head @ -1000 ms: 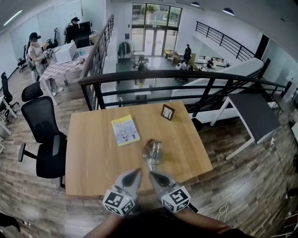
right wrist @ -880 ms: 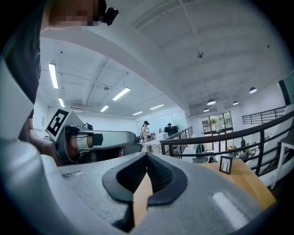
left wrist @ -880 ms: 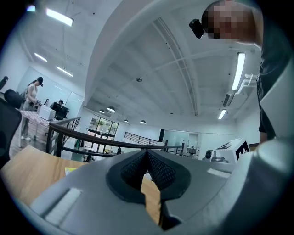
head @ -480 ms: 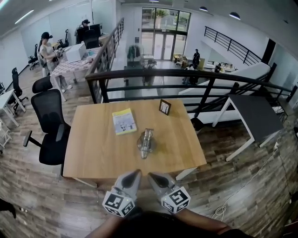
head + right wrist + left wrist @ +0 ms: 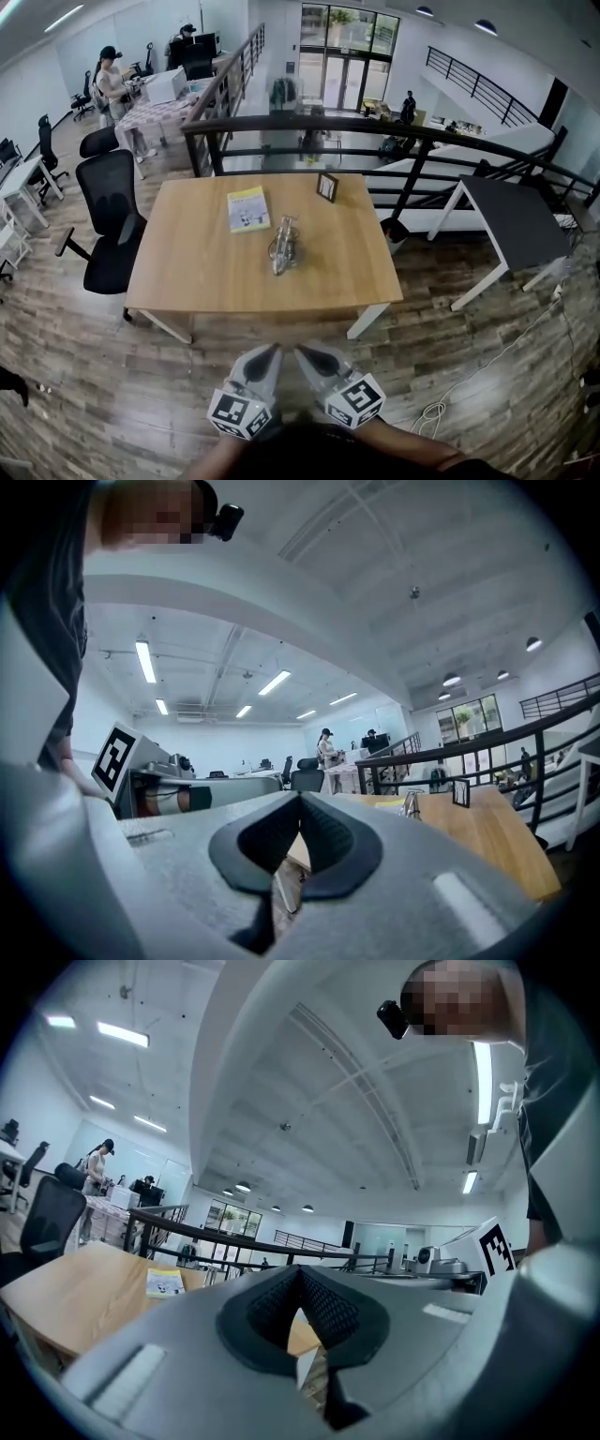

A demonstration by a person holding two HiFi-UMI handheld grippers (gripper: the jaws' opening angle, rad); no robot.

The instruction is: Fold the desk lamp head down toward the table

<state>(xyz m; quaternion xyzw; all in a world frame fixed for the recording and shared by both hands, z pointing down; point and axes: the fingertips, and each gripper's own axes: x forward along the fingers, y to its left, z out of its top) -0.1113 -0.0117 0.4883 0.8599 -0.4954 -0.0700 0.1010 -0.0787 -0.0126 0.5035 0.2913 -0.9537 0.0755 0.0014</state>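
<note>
At the far left we see a black wheeled office chair (image 5: 108,220) standing just beside the left edge of the light wooden rectangular counter (image 5: 206,272). On the counter, toward its far side and left of centre, a yellow paper booklet (image 5: 247,208) lies flat. Just to its right and a little nearer sits the silver metal desk lamp (image 5: 283,248), about at the counter's middle, touching nothing else; from above it reads as a compact, low shape, and we cannot tell how far its head is tilted. Farther right, near the far edge, a small dark-framed picture (image 5: 326,187) stands upright, apart from the lamp. Behind the counter runs a black metal railing (image 5: 375,127), and well off to the right stands a dark-topped table with white legs (image 5: 511,220). A white cable (image 5: 441,408) lies looped on the wood-plank floor (image 5: 94,375) at the near right. Both tools sit at the near edge of the head view, well apart from the counter and side by side, pointing toward it. The left gripper (image 5: 272,352) has its jaws pressed together with nothing between them, and its own view (image 5: 300,1271) shows the dark pads meeting at the tip. The right gripper (image 5: 305,352) likewise has its jaws pressed together and empty, the pads meeting at the tip in its own view (image 5: 300,797), where the lamp (image 5: 411,803) shows small on the counter beyond.
</note>
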